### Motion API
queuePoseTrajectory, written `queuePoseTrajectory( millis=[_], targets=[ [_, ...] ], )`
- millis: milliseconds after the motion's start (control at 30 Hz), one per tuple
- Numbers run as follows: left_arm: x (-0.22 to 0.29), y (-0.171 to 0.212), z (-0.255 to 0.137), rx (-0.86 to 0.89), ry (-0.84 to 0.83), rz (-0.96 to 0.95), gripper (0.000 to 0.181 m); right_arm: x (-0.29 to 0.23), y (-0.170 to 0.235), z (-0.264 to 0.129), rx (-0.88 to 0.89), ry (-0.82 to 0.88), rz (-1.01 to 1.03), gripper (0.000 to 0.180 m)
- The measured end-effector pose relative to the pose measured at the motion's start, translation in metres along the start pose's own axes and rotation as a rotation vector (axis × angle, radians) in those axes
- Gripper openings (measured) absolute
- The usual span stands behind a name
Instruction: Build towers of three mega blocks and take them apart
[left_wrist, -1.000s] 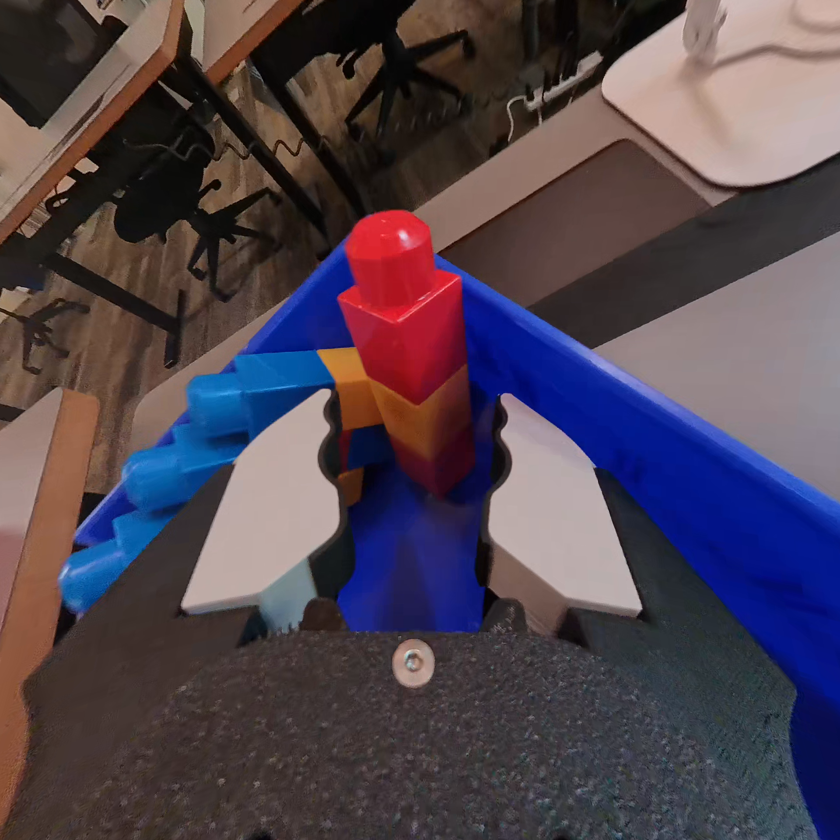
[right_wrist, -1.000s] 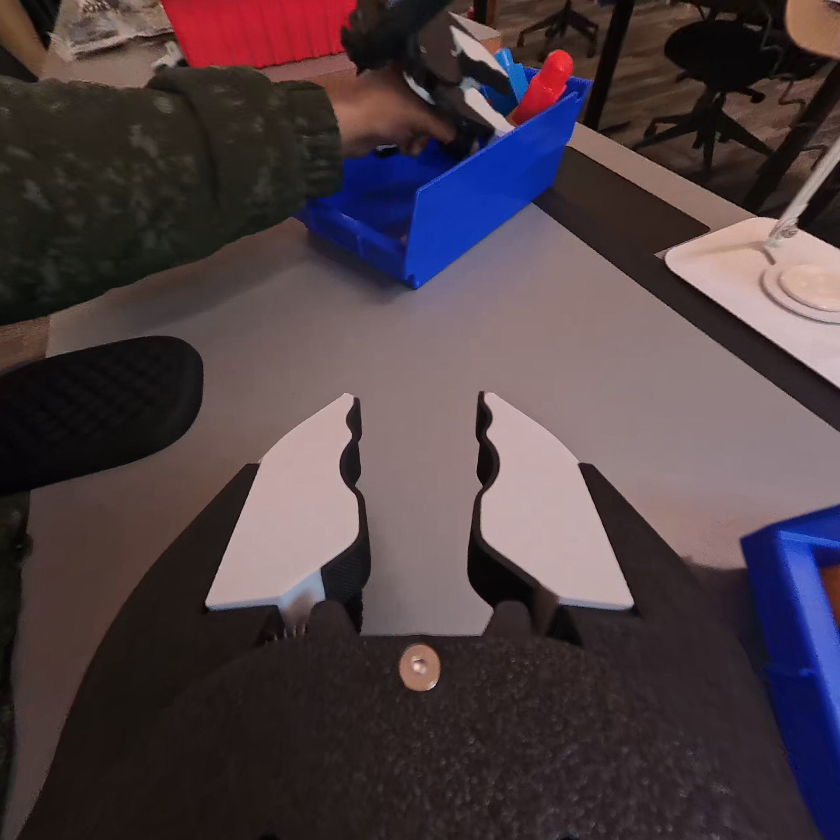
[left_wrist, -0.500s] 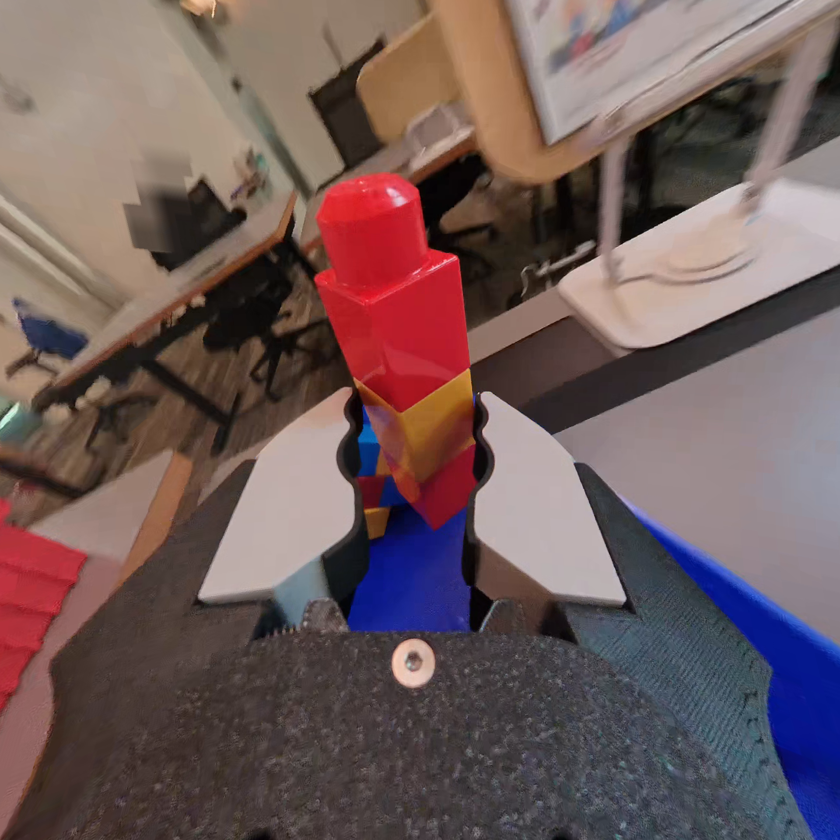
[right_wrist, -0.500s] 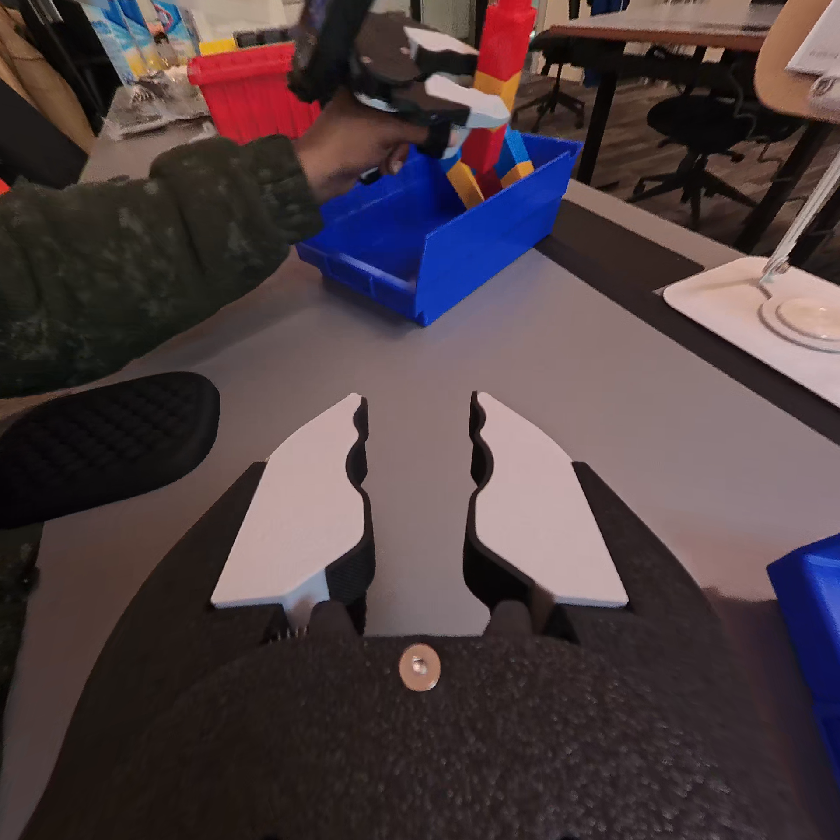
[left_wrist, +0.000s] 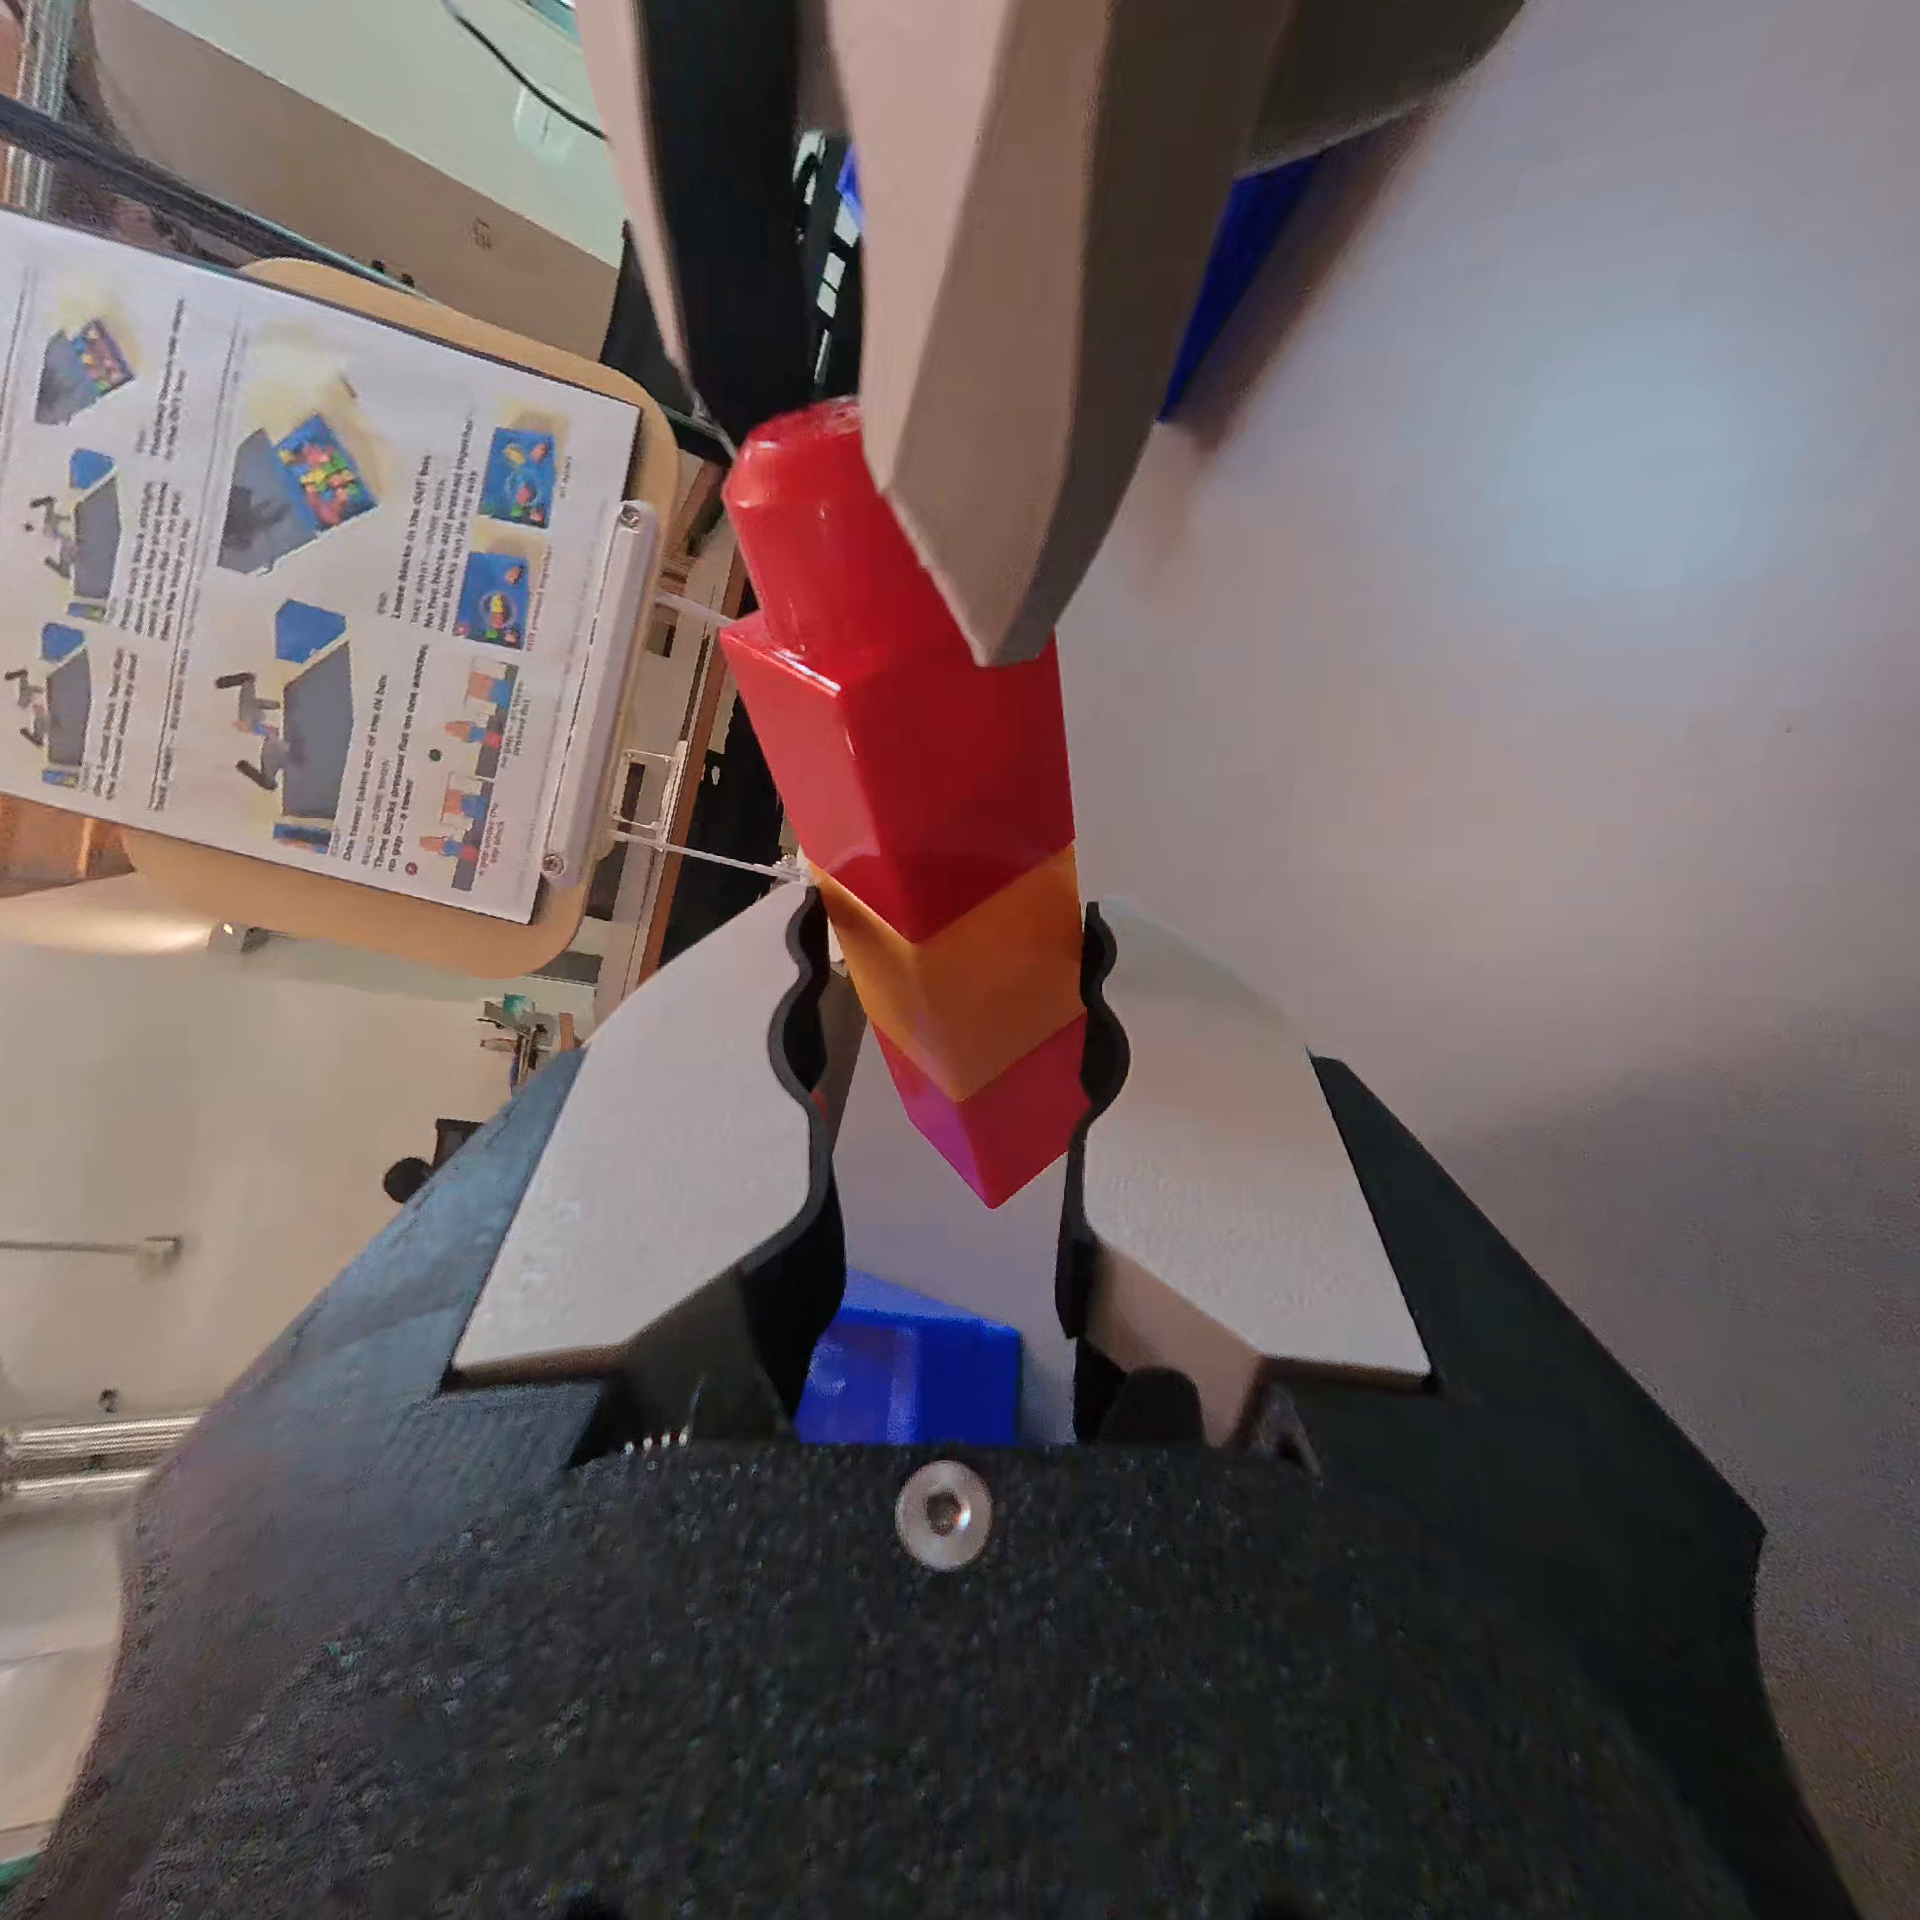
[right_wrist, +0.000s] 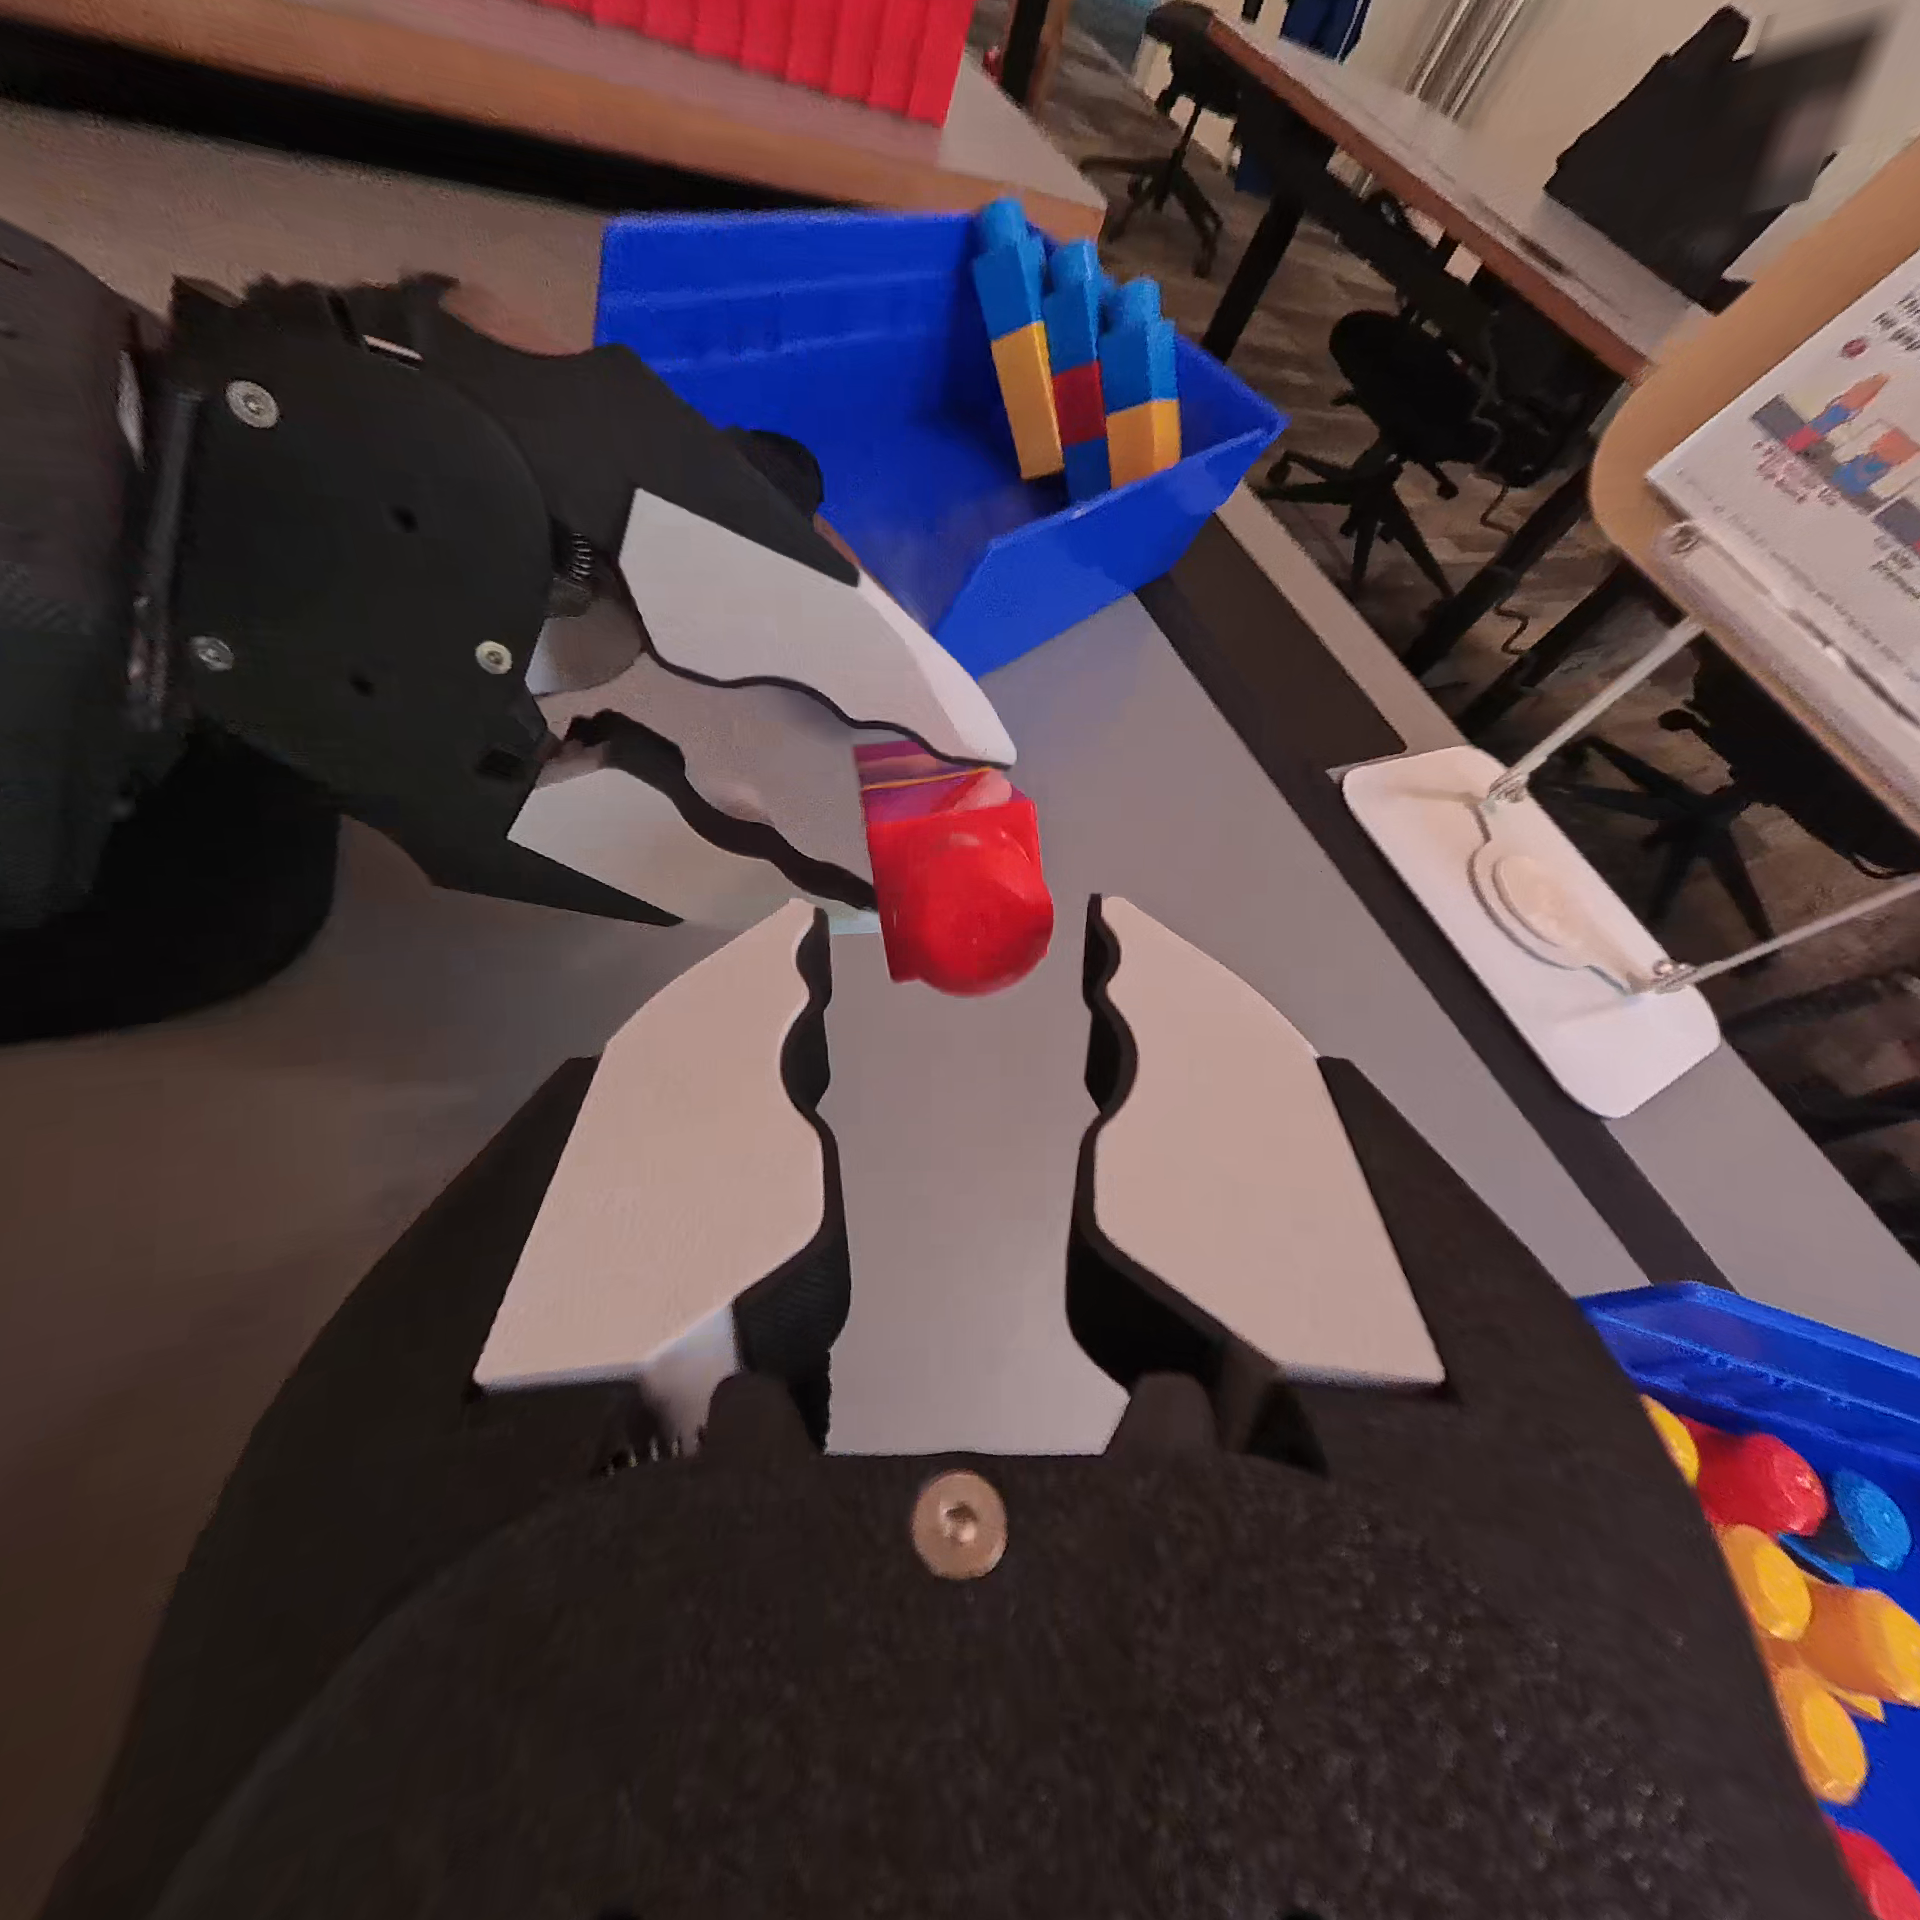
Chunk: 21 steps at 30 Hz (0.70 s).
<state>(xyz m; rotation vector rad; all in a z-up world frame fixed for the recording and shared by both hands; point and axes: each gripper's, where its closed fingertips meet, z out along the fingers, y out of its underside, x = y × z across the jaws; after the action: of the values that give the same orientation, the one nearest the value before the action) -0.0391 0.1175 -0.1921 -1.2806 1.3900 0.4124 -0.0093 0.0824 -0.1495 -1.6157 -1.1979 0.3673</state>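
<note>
Left gripper (left_wrist: 951, 1023): fills the lower half of the left wrist view; its two pale fingers are clamped on the lower part of the tower, one on each side, at the orange and bottom red blocks.
Tower (left_wrist: 935, 831): three mega blocks pressed together, red at the base, orange in the middle, red with a round stud at the far end; it runs from the centre of the left wrist view up and slightly left, away from the camera.
Tower in right wrist view (right_wrist: 956, 883): seen stud-end on, just above centre, pointing toward the camera, held in the air above the grey table (right_wrist: 1039, 1195).
Right gripper (right_wrist: 951, 940): jaws parted with a wide gap, gripping nothing; the tower's stud sits just beyond the fingertips, in line with the gap, slightly right of its middle.
Right gripper in left wrist view (left_wrist: 987, 499): comes in from the top centre, blurred; one fingertip overlaps the stud block's right side, whether touching I cannot tell.
Blue bin (right_wrist: 1039, 582): upper centre of the right wrist view, behind the left gripper; three finished towers (right_wrist: 1081, 374) of blue, yellow and red lean in its far corner.
Second blue bin (right_wrist: 1714, 1361): lower right edge, holding loose red, yellow and blue blocks (right_wrist: 1787, 1579).
Instruction sheet (left_wrist: 301, 582): on a stand, left side of the left wrist view.
</note>
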Motion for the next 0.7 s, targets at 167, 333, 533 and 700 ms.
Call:
queuePoseTrajectory(
  millis=[167, 333, 533, 700],
  targets=[
    [0.014, 0.002, 0.001, 0.015, 0.021, 0.055, 0.047, -0.009, 0.015, 0.008, -0.039, -0.026, -0.074, 0.032],
    [0.019, 0.008, 0.006, 0.065, 0.08, -0.004, 0.071, -0.016, 0.018, 0.002, 0.005, -0.112, -0.088, 0.03],
    [0.053, -0.003, 0.0, 0.222, 0.279, -0.059, 0.052, -0.033, 0.017, -0.005, 0.059, -0.206, -0.149, 0.029],
    [0.039, -0.007, -0.009, 0.271, 0.323, -0.179, 0.044, -0.029, 0.009, -0.019, 0.09, -0.218, -0.161, 0.029]
  ],
)
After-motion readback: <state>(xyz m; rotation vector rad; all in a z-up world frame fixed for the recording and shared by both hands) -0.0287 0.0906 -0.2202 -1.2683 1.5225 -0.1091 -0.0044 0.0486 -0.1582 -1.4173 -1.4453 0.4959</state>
